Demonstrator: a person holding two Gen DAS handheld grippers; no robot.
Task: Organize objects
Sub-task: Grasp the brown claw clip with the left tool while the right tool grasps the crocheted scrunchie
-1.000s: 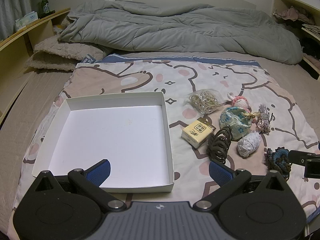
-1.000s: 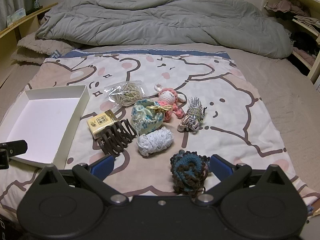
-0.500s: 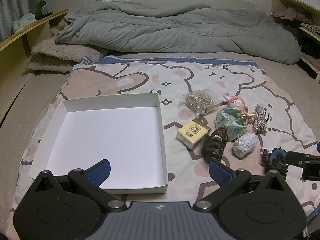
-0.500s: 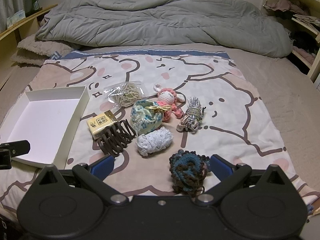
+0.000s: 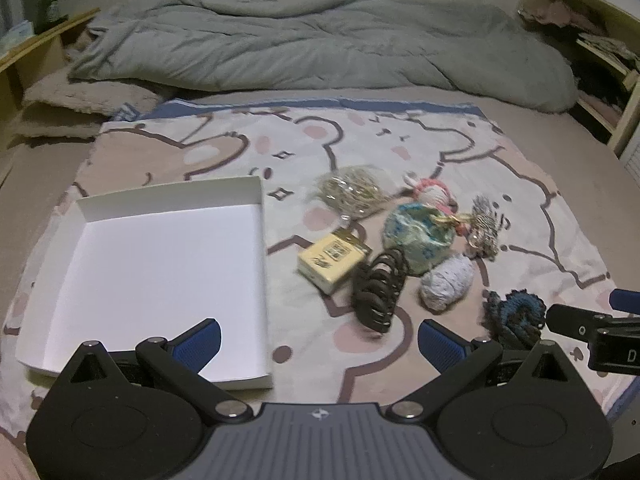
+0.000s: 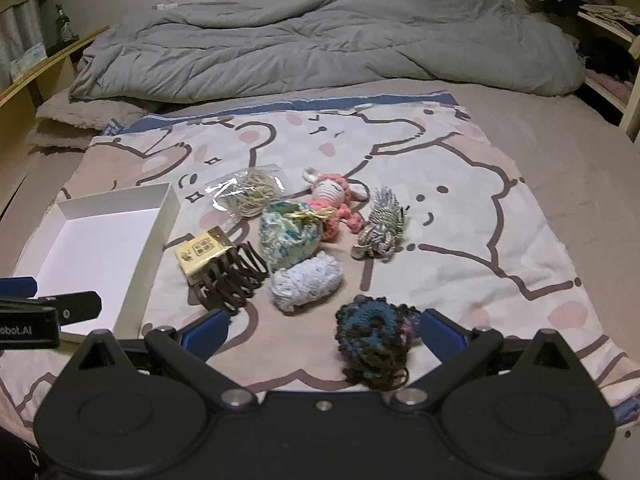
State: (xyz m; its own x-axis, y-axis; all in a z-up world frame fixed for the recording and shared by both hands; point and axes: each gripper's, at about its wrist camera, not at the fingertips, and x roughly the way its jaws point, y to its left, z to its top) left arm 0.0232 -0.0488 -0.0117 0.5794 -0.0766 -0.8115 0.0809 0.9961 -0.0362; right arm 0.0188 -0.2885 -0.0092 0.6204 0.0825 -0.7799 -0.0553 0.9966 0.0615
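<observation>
The dark yarn bundle (image 6: 372, 340) lay on the blanket (image 6: 500, 240), now nearer between my right gripper's (image 6: 324, 334) spread fingers, probably untouched. My left gripper (image 5: 318, 340), also spread, had swung rightward from the empty box (image 5: 262, 240).

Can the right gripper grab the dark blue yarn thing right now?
Probably yes. The right gripper is open, and the dark blue yarn thing lies between its fingers with nothing on top of it.
</observation>
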